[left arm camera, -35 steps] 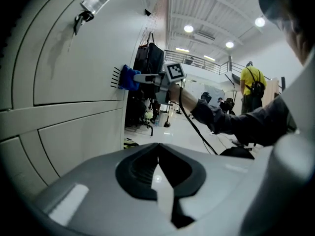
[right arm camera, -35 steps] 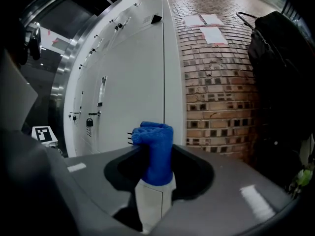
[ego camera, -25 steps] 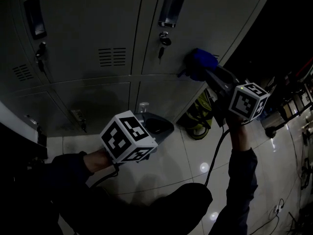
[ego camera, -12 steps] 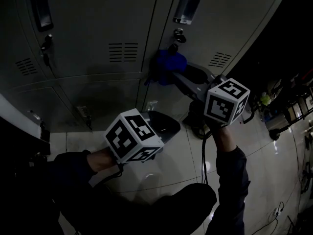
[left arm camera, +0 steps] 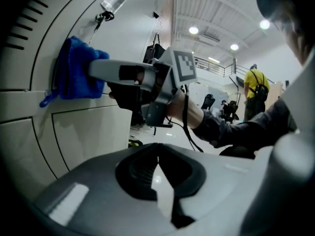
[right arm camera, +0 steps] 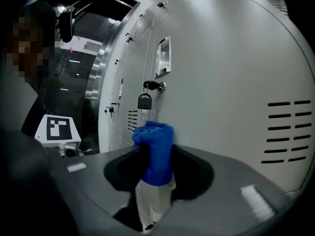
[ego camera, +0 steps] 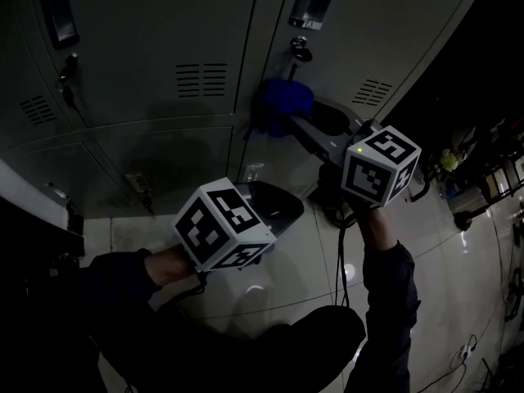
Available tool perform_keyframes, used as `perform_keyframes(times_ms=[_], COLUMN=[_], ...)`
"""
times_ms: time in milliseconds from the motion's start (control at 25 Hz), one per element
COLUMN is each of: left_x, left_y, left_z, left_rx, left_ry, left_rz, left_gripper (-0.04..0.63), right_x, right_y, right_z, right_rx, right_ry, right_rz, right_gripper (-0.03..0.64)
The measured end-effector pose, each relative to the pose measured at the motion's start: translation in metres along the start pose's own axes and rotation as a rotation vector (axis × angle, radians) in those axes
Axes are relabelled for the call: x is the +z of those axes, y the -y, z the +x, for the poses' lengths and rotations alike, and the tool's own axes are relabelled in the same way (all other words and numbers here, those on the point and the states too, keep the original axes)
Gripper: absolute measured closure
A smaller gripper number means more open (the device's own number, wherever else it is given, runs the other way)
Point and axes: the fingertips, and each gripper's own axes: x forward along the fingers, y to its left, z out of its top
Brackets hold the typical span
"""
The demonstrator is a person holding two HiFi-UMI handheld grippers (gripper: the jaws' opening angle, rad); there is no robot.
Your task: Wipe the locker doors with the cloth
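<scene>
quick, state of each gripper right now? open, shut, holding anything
Left gripper: shut, nothing between its jaws.
Right gripper: shut on the bunched blue fabric cloth.

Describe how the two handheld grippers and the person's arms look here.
Both the left claw and right claw have grey bodies with dark-lined mouths, each carrying a white cube with black square markers. A black cable runs down from the right one. Dark long sleeves.

Cloth [ego camera: 286, 98] in right claw [ego camera: 291, 115], against locker door [ego camera: 372, 23]; left claw [ego camera: 285, 208] below, to its left.
</scene>
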Motion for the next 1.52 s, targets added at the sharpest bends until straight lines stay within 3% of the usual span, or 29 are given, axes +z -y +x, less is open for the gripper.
perform_keyframes(times_ms=[320,800,960,1160,1400,1520], left_x=[-0.001,-0.001,-0.001,-0.003,-0.005,-0.003], left_y=[-0.002,-0.007,-0.005,-0.007,-0.014,-0.013], left_z=[0.009,0.017,0.021,0.019,0.017,0.012], left_rx=[0.005,0.022,0.015,0.016,0.022,0.030], left_ry=[-0.004,-0.005,-0.011,-0.008,0.011,0.034], left_rz=[-0.013,-0.023,-0.013,-0.006,-0.001,0.009], left_gripper=[0.615,0.615,0.615,0.615,0.615,0.615], right_x=[-0.010,-0.023,-0.026,-0.023,-0.015,-0.018], right_y=[0.042,0.136,0.151,0.139,0.083,0.056], right_z=[-0.040,-0.133,-0.150,-0.148,-0.127,-0.127], right_rx=[-0.100,-0.346,-0.402,-0.411,-0.389,-0.399], right_ry=[-0.009,0.013,0.008,0.011,0.012,0.046], right_rz=[-0.001,0.103,0.094,0.081,-0.020,-0.015], right_gripper=[0.472,0.472,0.472,0.482,0.489,0.495])
